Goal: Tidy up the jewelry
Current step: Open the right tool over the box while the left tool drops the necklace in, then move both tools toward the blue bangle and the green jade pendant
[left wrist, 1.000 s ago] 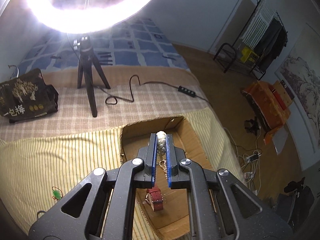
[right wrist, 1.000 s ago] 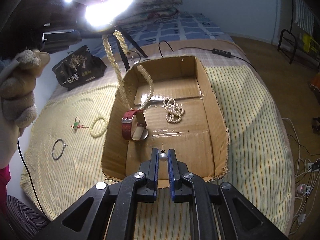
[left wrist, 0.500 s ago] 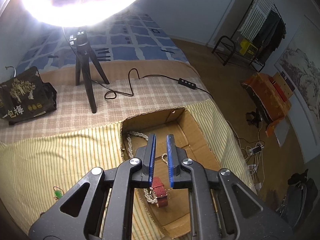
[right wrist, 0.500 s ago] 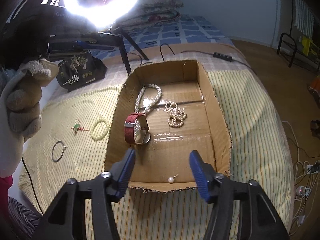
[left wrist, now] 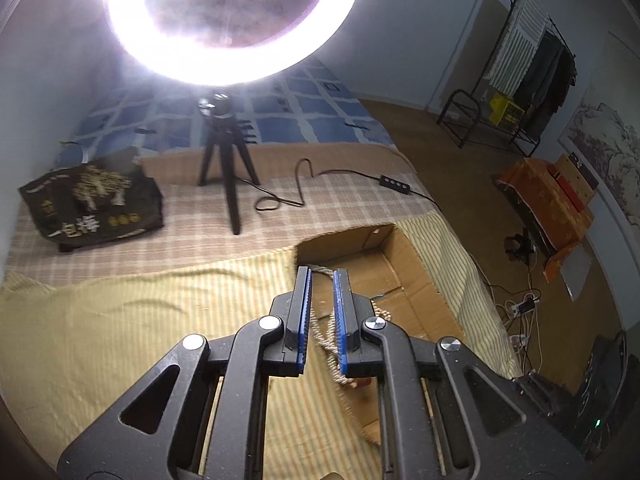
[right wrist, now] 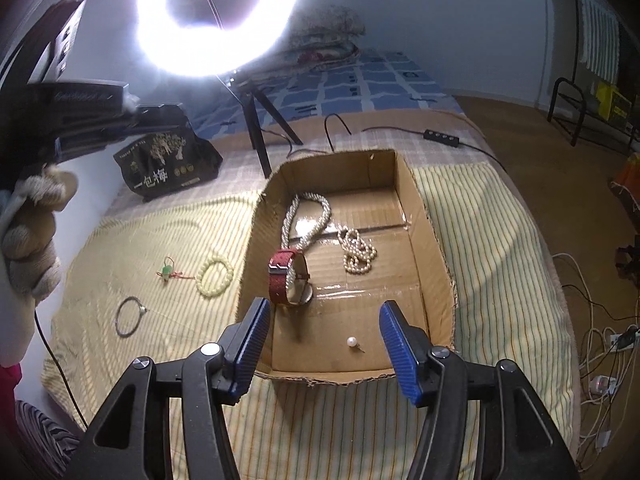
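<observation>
Right wrist view lays the whole cardboard box (right wrist: 432, 240) open: rope-like pearl necklace (right wrist: 308, 216) at far left of the floor, smaller pearl strand (right wrist: 358, 252) right of it, red-strapped watch (right wrist: 288, 278) standing on edge at the near left, single pearl earring (right wrist: 352, 342) lying loose near the front wall. Right gripper (right wrist: 326, 344) released, jaws wide, nothing between them, hanging just above the box's near end. Left of the box on the striped cloth (right wrist: 500, 260): pale bead bracelet (right wrist: 214, 276), green charm on red cord (right wrist: 168, 271), thin metal bangle (right wrist: 130, 316). Gloved hand (right wrist: 34, 236) at the far left edge. Left wrist view misses all the loose pieces, catching only the box's far corner and a stretch of the necklace. Left gripper (left wrist: 322, 312) nearly clenched, a narrow gap between the blue pads, empty, over the box's left wall. Both views carry the ring light (left wrist: 232, 20) on its tripod and a dark bag (left wrist: 92, 200) printed with a gold tree and the characters 一包梅; smaller print unreadable.
</observation>
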`<action>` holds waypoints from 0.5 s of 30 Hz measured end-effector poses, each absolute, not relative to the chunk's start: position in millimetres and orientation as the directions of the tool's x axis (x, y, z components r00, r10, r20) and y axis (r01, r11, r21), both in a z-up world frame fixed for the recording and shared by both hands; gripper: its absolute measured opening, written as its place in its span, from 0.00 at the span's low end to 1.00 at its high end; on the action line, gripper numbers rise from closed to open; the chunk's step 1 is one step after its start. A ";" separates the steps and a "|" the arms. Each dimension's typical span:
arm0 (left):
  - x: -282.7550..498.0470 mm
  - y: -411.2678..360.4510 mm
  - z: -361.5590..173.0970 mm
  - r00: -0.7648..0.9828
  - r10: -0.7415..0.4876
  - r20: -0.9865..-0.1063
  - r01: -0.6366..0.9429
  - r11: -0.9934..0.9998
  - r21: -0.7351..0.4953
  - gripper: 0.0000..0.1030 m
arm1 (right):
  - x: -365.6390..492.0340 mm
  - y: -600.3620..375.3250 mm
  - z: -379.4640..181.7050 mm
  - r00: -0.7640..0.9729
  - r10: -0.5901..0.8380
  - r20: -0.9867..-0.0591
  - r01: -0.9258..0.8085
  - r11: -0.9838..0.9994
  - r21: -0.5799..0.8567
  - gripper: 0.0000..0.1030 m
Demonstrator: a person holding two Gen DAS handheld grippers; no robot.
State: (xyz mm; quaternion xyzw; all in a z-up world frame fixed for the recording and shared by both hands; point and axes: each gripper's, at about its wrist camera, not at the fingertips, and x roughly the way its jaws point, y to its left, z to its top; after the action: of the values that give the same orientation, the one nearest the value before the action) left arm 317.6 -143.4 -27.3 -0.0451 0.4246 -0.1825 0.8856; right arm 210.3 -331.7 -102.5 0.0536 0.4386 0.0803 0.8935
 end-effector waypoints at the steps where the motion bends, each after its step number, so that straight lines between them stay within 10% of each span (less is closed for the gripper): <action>1: 314.8 -138.7 -24.7 0.578 -0.357 -0.733 0.282 0.931 -0.231 0.08 | 209.4 -330.4 -100.8 0.606 0.191 -0.773 -0.098 0.981 0.165 0.57; 11: 269.1 -65.0 -5.0 0.656 -0.268 -0.705 0.241 0.960 -0.141 0.09 | 200.9 -296.3 -86.8 0.631 0.229 -0.742 -0.181 0.973 0.146 0.63; 15: 248.4 -29.8 -12.1 0.674 -0.224 -0.704 0.206 0.972 -0.112 0.39 | 200.3 -276.0 -84.1 0.642 0.245 -0.726 -0.223 0.966 0.128 0.69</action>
State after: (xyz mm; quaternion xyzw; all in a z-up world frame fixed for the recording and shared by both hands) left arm 248.4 -29.8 -12.1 -0.0119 0.3860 -0.1174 0.9149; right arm 200.3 -276.0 -84.1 0.0133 0.4028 0.1292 0.9060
